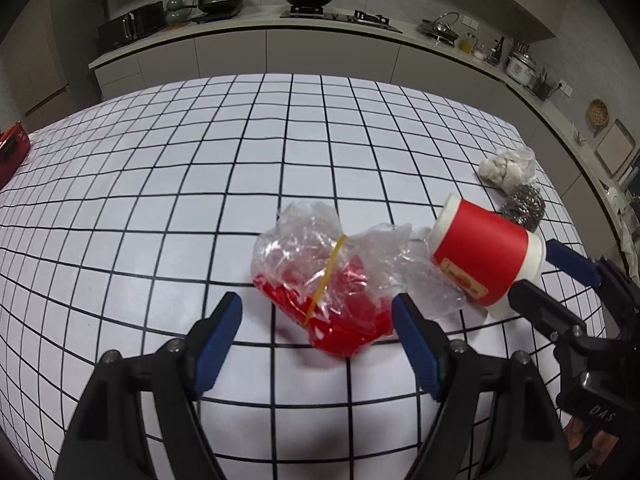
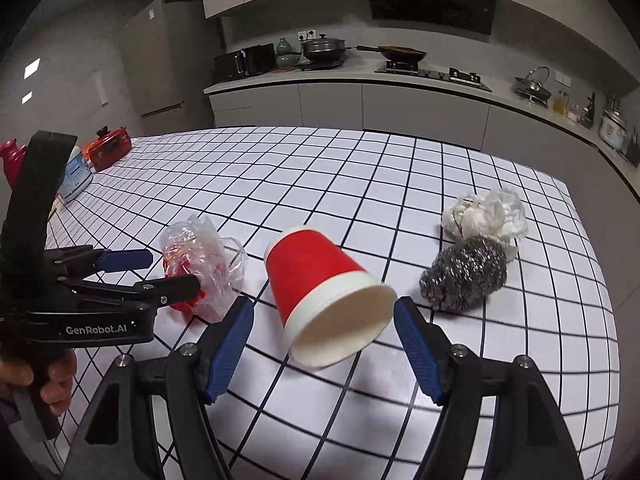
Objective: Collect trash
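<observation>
A crumpled clear plastic bag (image 1: 320,280) with red contents and a yellow rubber band lies on the checked tablecloth (image 1: 160,200). My left gripper (image 1: 318,308) is open, with a blue finger on each side of the bag's near end. The right wrist view shows the same left gripper (image 2: 174,272) straddling the bag (image 2: 200,260). A red paper cup (image 2: 324,288) lies on its side, its mouth toward the right wrist camera. My right gripper (image 2: 324,310) is open around the mouth end, and the right pad sits very close to the rim. From the left wrist view, the right gripper (image 1: 534,268) flanks the cup (image 1: 484,252).
A steel wool scourer (image 2: 464,276) and a crumpled white wad in thin plastic (image 2: 484,216) lie to the right of the cup. A red pot (image 2: 110,148), a red teapot (image 2: 12,160) and a white-blue item (image 2: 76,176) stand at the table's far left. Kitchen counters run behind.
</observation>
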The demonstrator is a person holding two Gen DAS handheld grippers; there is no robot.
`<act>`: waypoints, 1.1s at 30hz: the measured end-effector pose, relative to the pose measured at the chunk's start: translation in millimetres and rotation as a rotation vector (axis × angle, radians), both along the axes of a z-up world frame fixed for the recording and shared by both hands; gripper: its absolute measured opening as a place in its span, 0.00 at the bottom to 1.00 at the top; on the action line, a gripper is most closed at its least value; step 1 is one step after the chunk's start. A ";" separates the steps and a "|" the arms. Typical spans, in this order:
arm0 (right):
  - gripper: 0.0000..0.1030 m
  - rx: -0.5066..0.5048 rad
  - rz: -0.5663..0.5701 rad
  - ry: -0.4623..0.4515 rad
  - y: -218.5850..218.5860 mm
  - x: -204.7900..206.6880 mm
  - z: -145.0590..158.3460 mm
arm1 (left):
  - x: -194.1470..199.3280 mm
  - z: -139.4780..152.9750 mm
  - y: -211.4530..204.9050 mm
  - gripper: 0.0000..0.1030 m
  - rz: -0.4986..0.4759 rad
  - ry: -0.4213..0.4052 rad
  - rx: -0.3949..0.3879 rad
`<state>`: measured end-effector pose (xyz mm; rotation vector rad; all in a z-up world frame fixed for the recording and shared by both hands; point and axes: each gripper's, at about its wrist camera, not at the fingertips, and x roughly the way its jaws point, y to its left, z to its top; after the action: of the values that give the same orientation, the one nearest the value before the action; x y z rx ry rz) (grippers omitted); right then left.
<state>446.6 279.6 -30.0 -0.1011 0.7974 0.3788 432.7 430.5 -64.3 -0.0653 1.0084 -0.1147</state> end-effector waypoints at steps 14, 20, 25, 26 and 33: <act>0.74 0.015 0.070 0.085 17.0 34.2 -23.0 | -0.1 -1.7 13.7 0.78 -0.037 0.006 0.008; 0.70 0.039 0.078 0.109 20.2 29.6 -27.7 | 0.5 -1.6 14.8 0.78 -0.039 0.016 -0.003; 0.71 0.029 0.061 0.107 25.5 31.9 -28.8 | 1.0 -3.0 10.5 0.78 -0.049 0.026 -0.008; 0.71 0.029 0.062 0.109 27.4 32.7 -29.6 | 2.0 -3.2 9.9 0.78 -0.054 0.026 -0.008; 0.61 0.052 0.053 0.113 26.0 27.9 -25.1 | 7.0 -6.9 9.7 0.70 -0.070 0.030 -0.056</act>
<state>474.6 305.6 -55.0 -0.0527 0.8976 0.4579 439.7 440.2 -71.2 -0.0836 1.0377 -0.2065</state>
